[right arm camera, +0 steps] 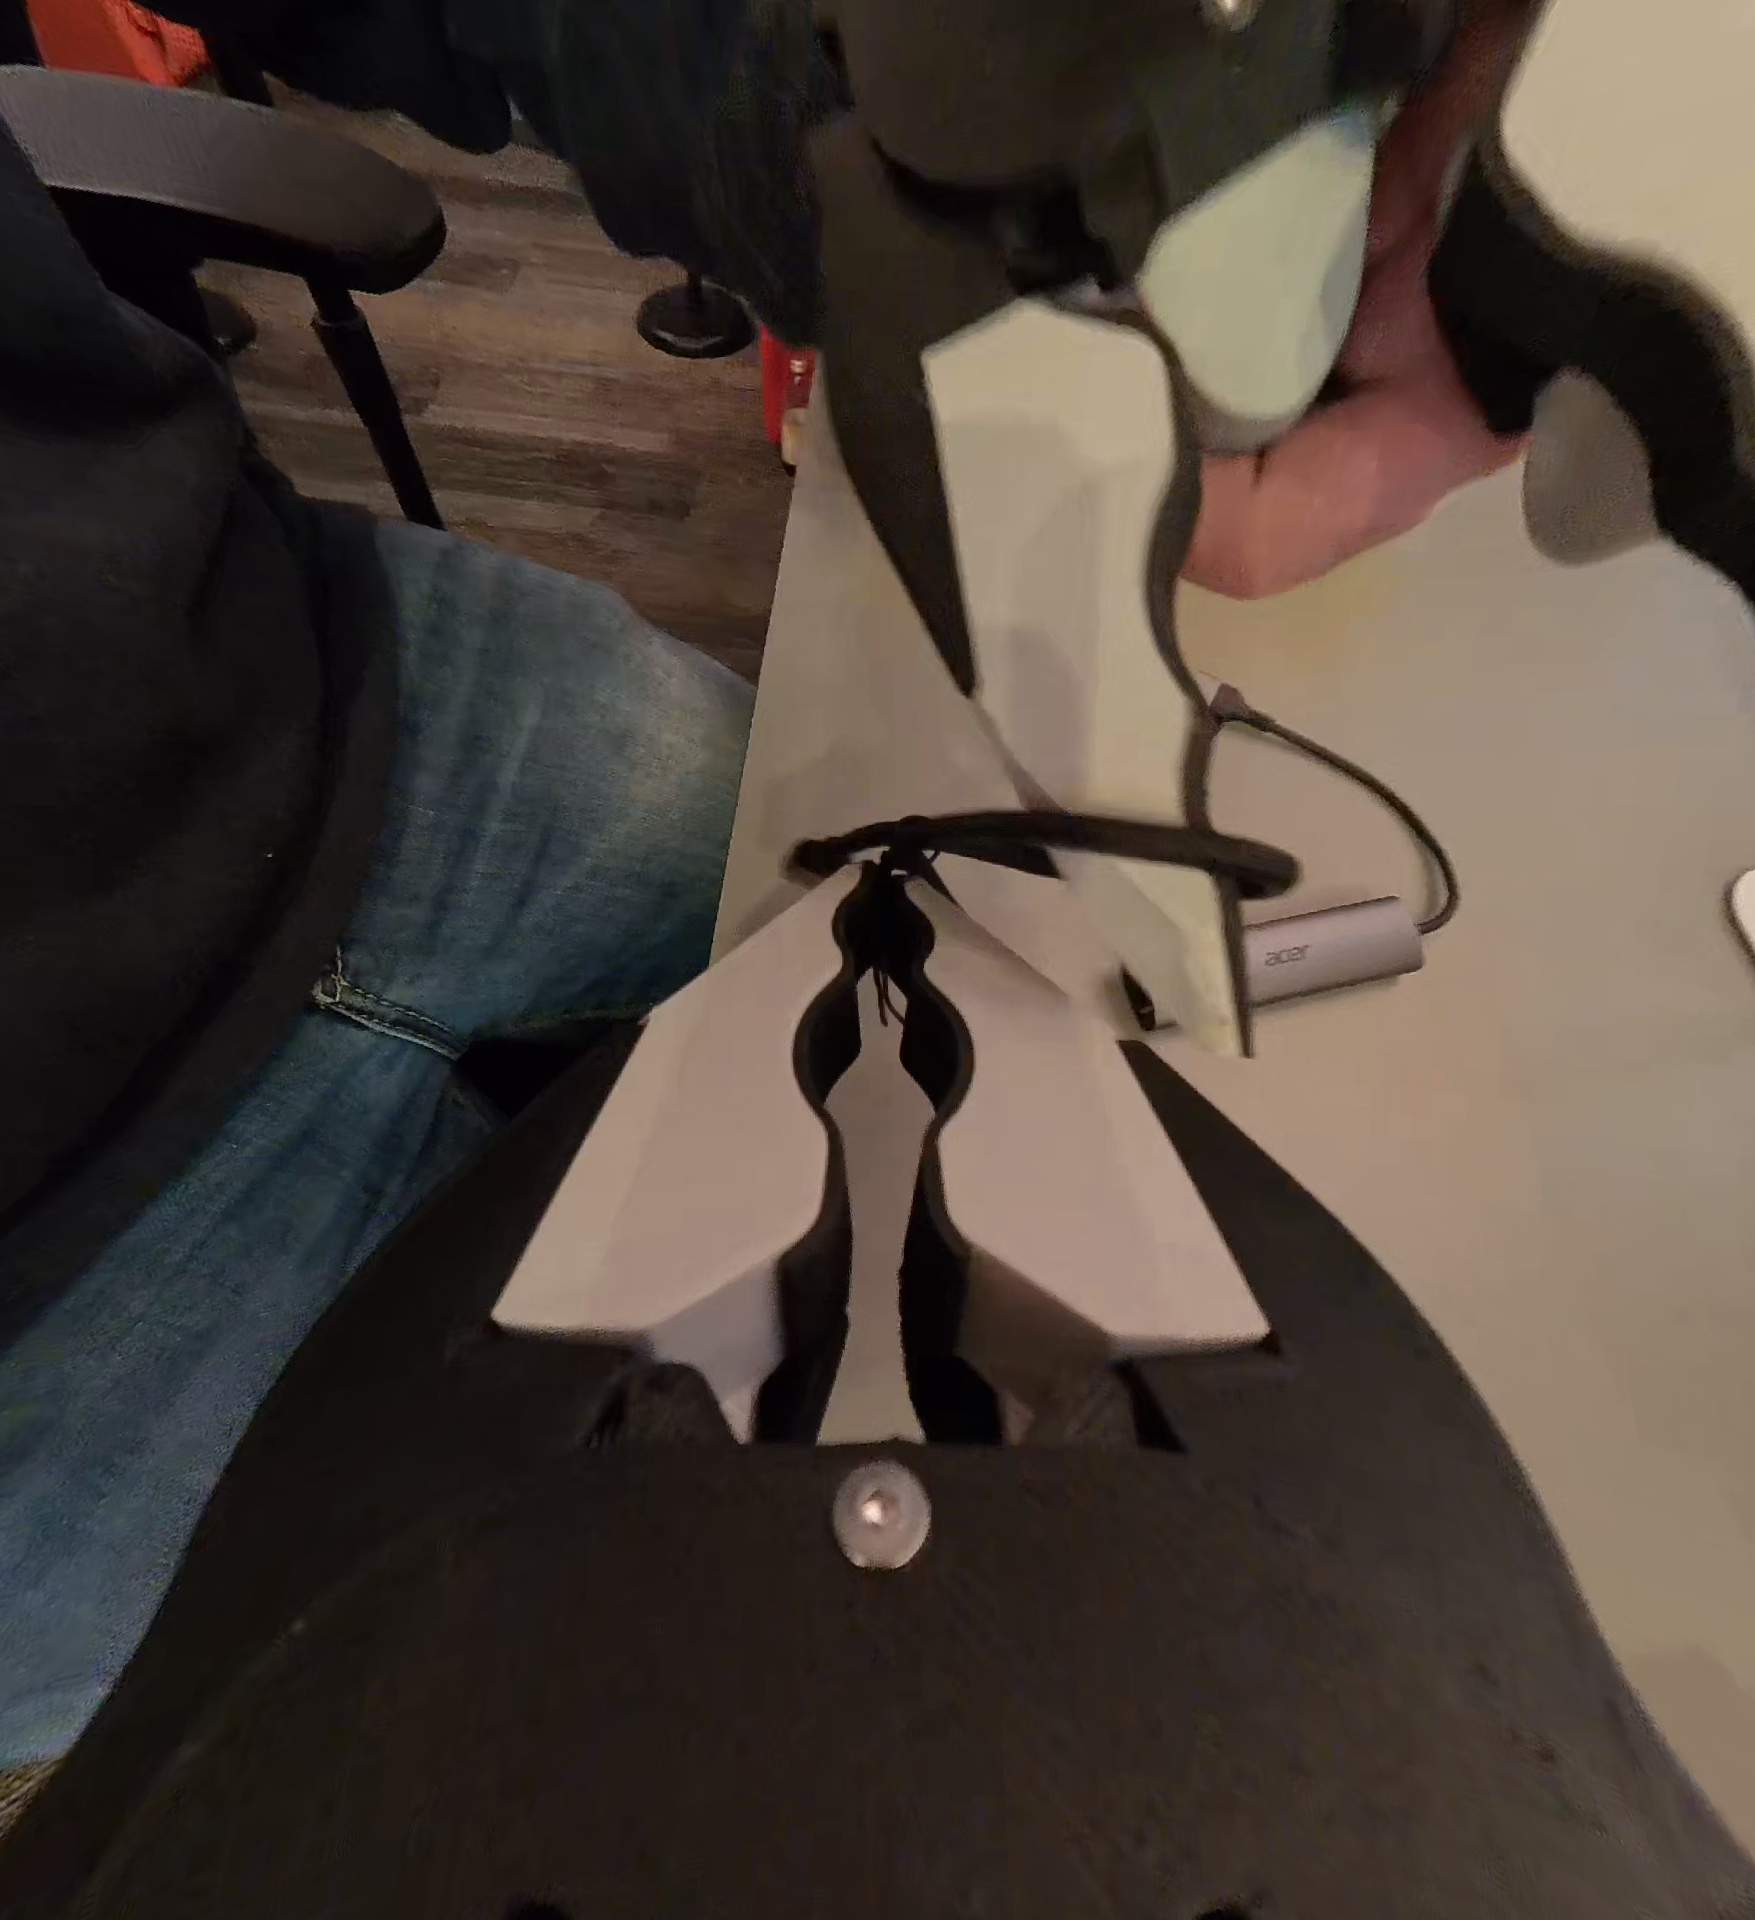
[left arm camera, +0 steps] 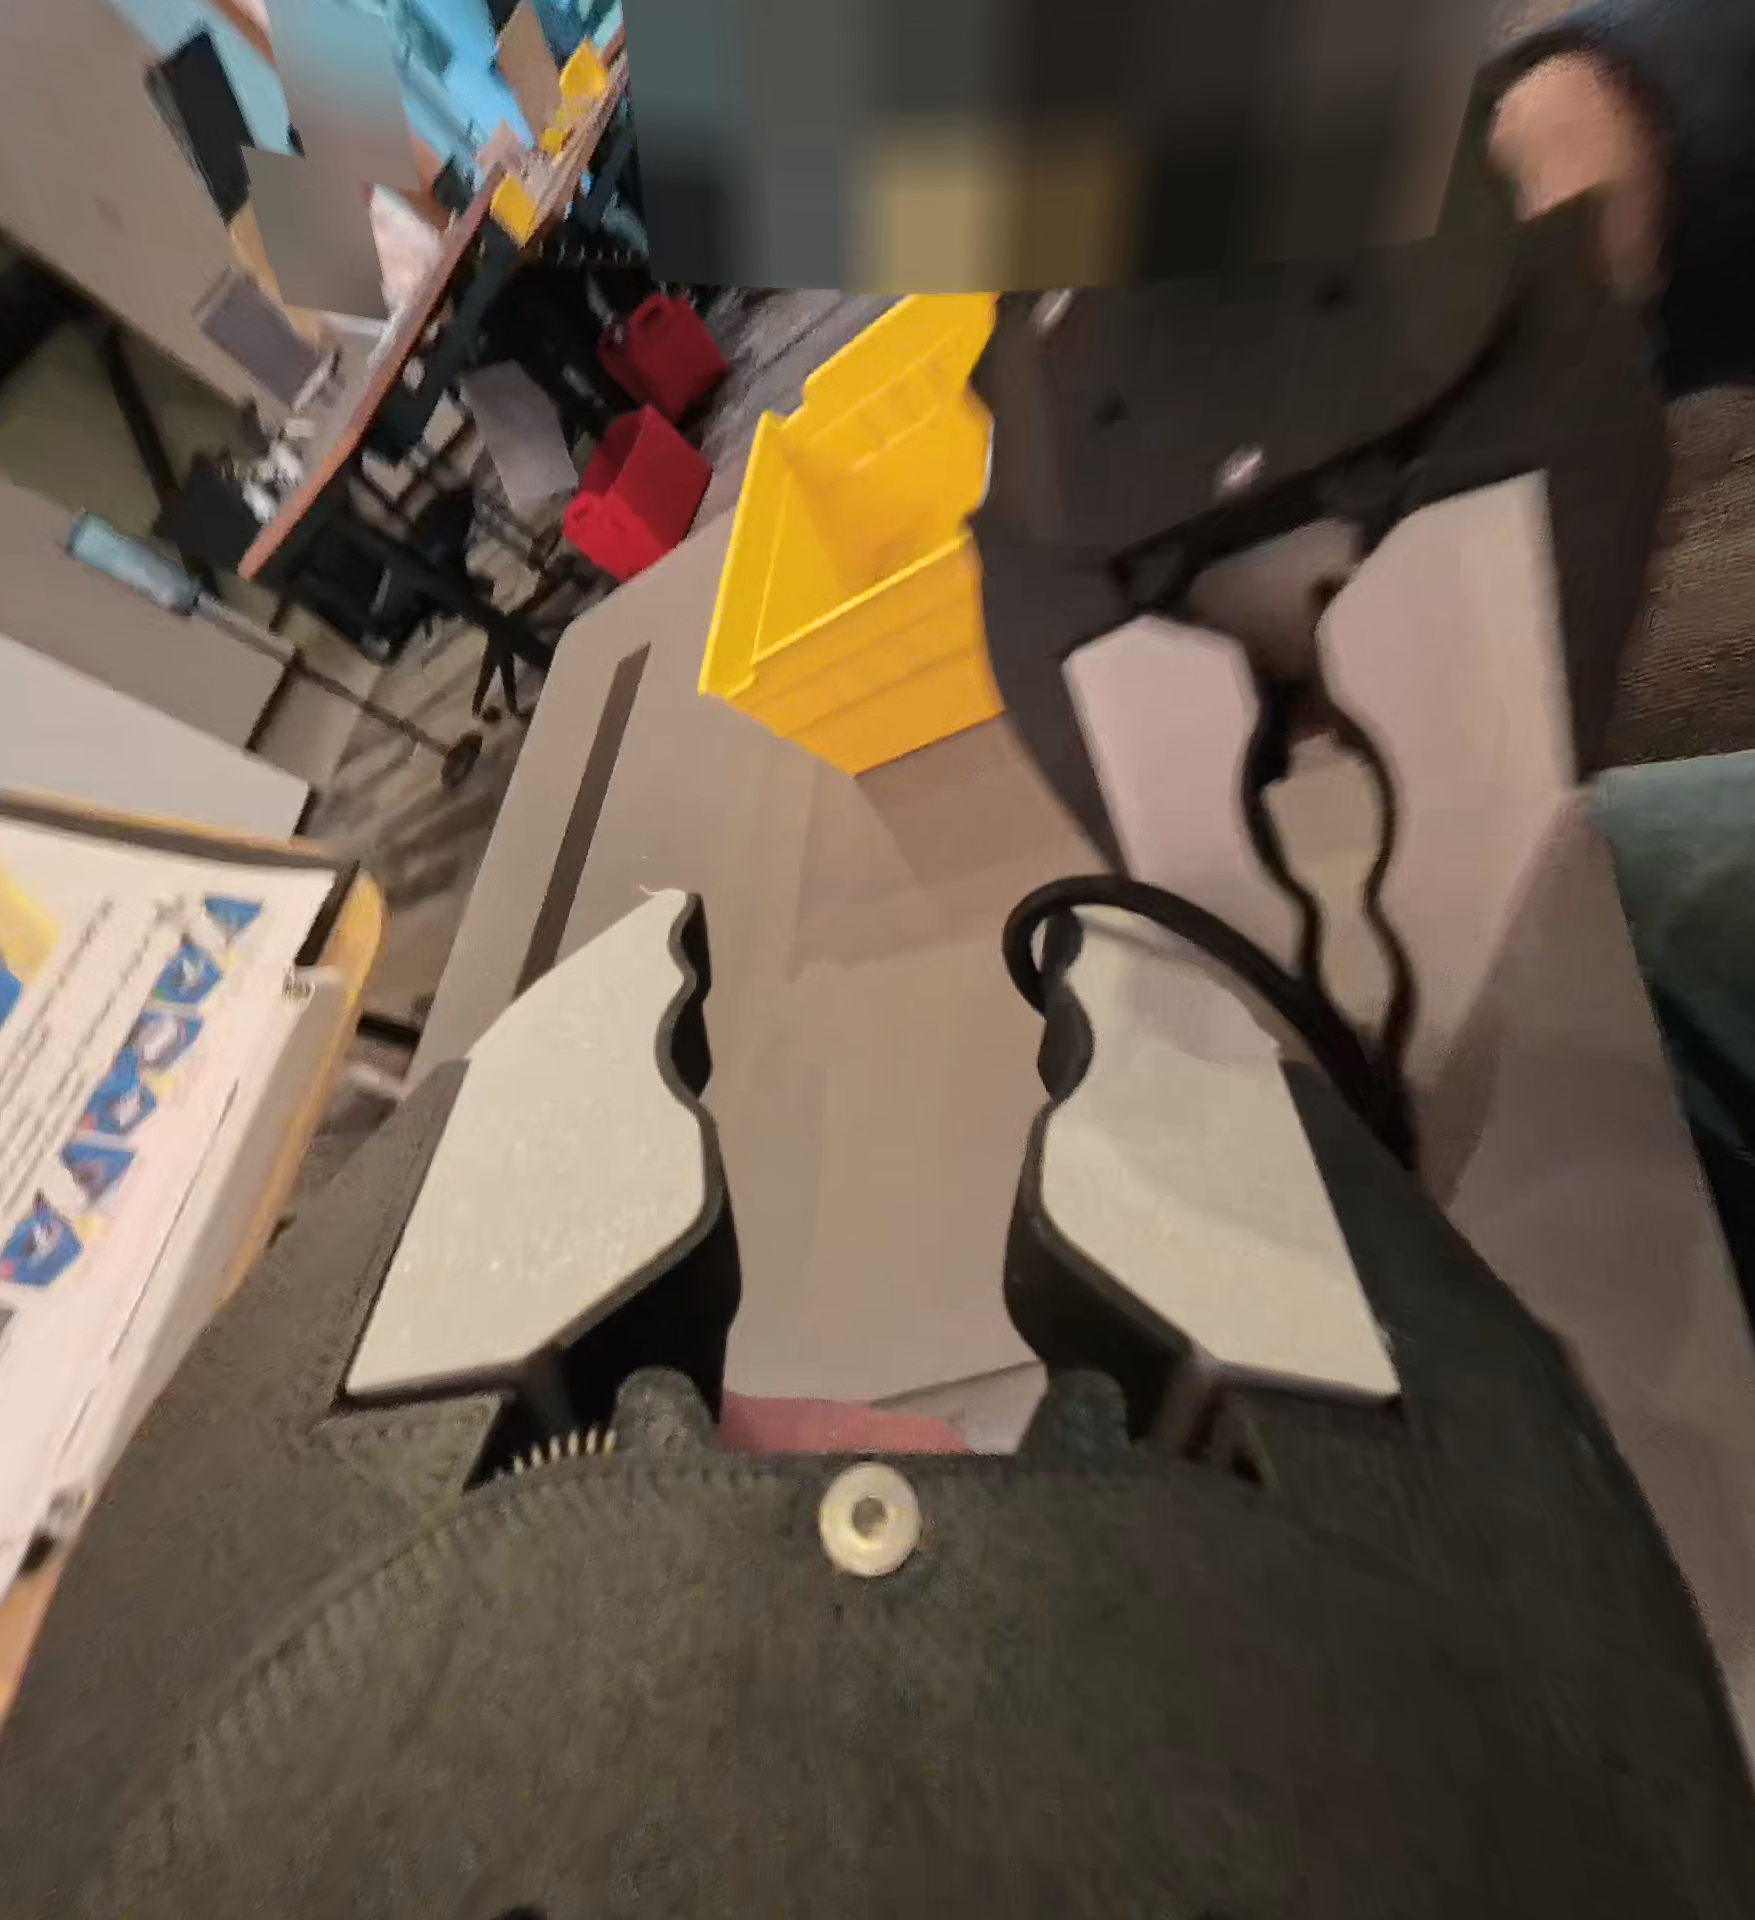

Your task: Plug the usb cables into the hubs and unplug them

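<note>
Right gripper (right arm camera: 883,914) jaws pinch the black cable (right arm camera: 1060,831); left gripper (left arm camera: 868,997) jaws spread wide

Black claw (right arm camera: 883,914), pale pads (left arm camera: 561,1164), blue jeans (right arm camera: 499,810)

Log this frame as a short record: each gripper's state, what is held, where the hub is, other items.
left gripper: open, holding nothing
right gripper: shut on black cable at its tips
cable: loops from the right gripper's tips across the table
hub: grey, lying on the table beyond the loop, with its own thin lead
plug state: cannot tell whether the cable is in the hub
other: yellow bin, printed sheets at left
</note>
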`<state>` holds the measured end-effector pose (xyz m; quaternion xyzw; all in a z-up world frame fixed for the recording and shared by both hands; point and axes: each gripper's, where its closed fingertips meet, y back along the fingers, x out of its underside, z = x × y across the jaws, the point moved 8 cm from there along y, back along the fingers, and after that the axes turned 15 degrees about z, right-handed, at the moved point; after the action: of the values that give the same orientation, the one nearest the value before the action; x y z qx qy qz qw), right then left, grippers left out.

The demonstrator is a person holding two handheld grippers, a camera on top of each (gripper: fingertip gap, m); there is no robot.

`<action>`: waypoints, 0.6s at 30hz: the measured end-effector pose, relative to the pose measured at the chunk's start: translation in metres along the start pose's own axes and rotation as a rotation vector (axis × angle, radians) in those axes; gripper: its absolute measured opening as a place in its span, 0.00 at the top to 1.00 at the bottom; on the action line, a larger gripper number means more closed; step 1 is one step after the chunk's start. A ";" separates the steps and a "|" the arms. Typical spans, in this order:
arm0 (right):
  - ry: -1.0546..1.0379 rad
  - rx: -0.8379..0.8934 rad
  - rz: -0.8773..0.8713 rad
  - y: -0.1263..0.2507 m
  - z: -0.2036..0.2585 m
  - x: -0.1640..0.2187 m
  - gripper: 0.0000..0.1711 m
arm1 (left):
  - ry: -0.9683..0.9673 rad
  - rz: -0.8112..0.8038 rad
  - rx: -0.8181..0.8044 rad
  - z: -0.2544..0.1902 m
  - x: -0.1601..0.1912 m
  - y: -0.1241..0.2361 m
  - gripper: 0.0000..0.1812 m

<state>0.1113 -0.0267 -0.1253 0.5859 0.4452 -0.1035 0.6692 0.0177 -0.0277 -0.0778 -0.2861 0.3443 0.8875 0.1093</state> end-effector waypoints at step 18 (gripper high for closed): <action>0.165 0.413 0.188 0.032 -0.002 -0.006 1.00 | 0.092 0.352 0.270 -0.009 0.039 -0.031 0.81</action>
<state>0.1285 -0.0181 -0.0986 0.7555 0.4113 -0.0815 0.5033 0.0020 -0.0112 -0.1227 -0.2444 0.5092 0.8248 -0.0256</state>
